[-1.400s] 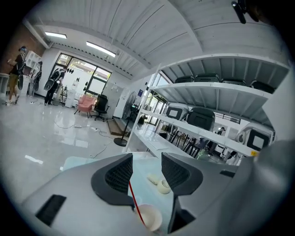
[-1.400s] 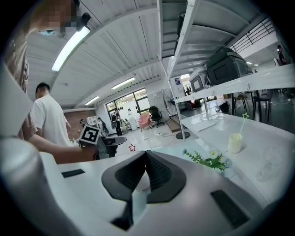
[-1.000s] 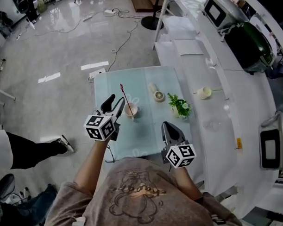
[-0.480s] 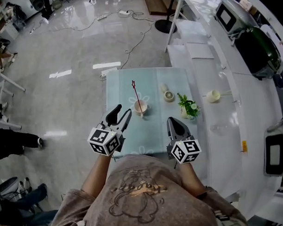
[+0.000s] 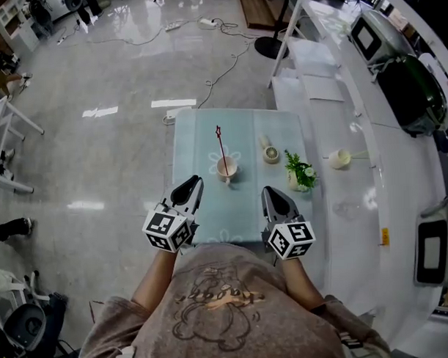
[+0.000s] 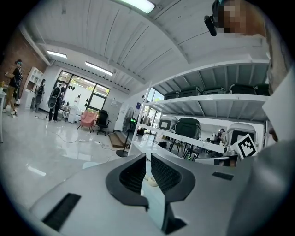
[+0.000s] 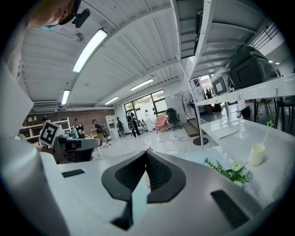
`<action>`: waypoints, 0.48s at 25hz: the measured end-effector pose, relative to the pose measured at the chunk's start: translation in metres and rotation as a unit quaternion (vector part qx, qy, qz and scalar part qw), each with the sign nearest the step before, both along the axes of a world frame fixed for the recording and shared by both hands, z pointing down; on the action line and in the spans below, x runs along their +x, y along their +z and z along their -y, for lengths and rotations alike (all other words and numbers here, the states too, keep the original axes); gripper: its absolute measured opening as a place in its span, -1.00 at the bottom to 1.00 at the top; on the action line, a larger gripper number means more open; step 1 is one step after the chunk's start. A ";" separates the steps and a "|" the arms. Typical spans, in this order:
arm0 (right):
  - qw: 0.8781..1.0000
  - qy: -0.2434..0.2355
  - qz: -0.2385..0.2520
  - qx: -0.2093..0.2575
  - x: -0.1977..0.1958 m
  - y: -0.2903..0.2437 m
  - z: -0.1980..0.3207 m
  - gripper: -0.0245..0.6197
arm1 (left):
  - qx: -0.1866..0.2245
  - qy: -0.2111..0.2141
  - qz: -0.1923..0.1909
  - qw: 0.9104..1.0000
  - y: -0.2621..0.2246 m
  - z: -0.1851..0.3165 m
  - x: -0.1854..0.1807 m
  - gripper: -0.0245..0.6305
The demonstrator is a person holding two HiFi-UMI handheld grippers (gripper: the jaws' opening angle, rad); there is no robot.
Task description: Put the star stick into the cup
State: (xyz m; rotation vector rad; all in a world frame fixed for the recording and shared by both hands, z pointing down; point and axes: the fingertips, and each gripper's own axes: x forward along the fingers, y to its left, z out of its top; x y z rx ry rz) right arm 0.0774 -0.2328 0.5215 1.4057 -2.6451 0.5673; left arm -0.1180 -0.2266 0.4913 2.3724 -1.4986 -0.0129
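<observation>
A pale cup stands mid-table on the light green table, and the thin red star stick stands in it, leaning a little, star at the top. My left gripper hangs near the table's front edge, short of the cup and to its left. Its jaws are closing to a narrow gap with nothing between them. In the left gripper view the cup shows through that gap in the left gripper. My right gripper sits front right, shut and empty. In the right gripper view the red star peeks over the right gripper.
A small round fan and a potted green plant stand on the table's right side. A second cup with a stick sits on the white counter at the right. Cables lie on the floor beyond the table.
My left gripper has drawn back from the cup toward the table's front edge, and its wide-open jaws have narrowed. The star stick stays in the cup. The right gripper has barely moved.
</observation>
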 end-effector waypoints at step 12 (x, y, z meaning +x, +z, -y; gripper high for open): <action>1.000 -0.002 -0.002 0.002 0.002 -0.002 -0.013 -0.92 | -0.008 0.006 -0.013 1.000 -0.001 -0.011 0.008 -0.86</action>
